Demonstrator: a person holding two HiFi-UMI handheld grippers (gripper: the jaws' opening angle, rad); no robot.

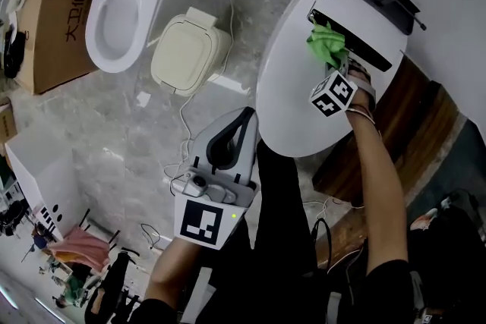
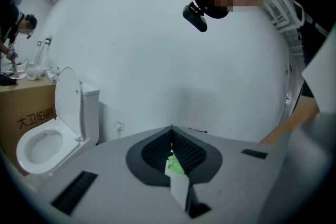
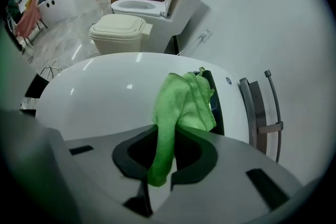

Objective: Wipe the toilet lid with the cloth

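The white toilet lid is down, seen in the head view at centre right and in the right gripper view as a lid stretching away. My right gripper is shut on a bunched green cloth, which lies on the lid's far end, by the black slot at the hinge. In the right gripper view the cloth rises out of the right gripper and hides its tips. My left gripper hangs off the lid's near left side, jaws together and nothing held. The left gripper faces a white wall.
A second toilet with its seat up stands at the far left next to a cardboard box. A beige seat unit and loose cables lie on the grey floor. A brown wooden platform lies right of the lid.
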